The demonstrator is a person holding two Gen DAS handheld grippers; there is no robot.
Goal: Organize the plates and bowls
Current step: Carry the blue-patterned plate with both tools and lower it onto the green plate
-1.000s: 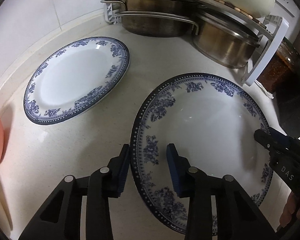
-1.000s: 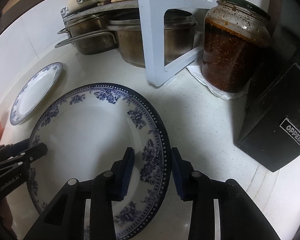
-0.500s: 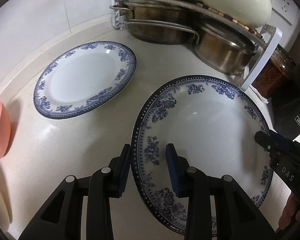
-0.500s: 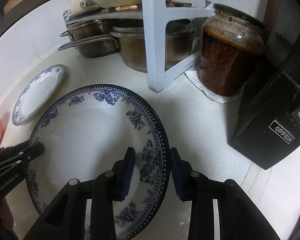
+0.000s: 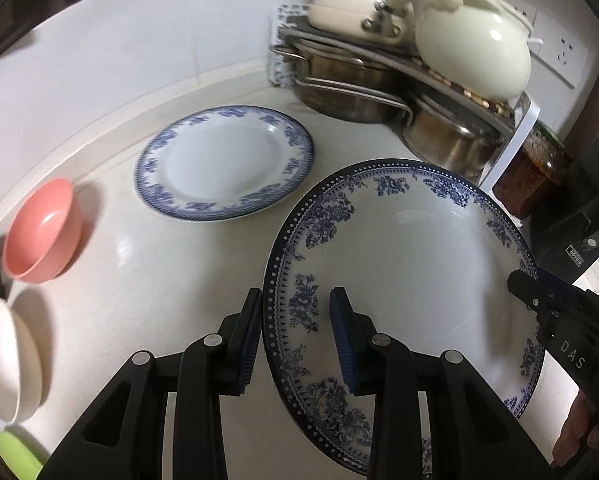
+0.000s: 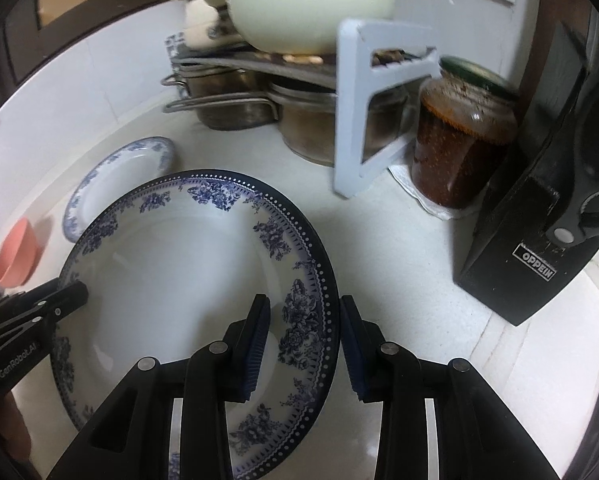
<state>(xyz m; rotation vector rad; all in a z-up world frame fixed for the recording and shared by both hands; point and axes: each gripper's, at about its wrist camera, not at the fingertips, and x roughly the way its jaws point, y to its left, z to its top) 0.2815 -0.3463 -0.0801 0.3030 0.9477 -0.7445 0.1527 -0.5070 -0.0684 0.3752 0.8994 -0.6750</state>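
We hold the big plate (image 5: 411,264) up off the counter (image 5: 171,280) | left claw (image 5: 295,336) pinches its left rim | right claw (image 6: 303,340) pinches its right rim | small plate (image 5: 223,162) lies behind, bowls (image 5: 39,232) far left

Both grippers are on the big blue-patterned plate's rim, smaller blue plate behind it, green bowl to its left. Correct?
Not quite: the bowl is pink, as the left wrist view shows. Otherwise correct: the left gripper and right gripper straddle the big plate rim, smaller plate behind.
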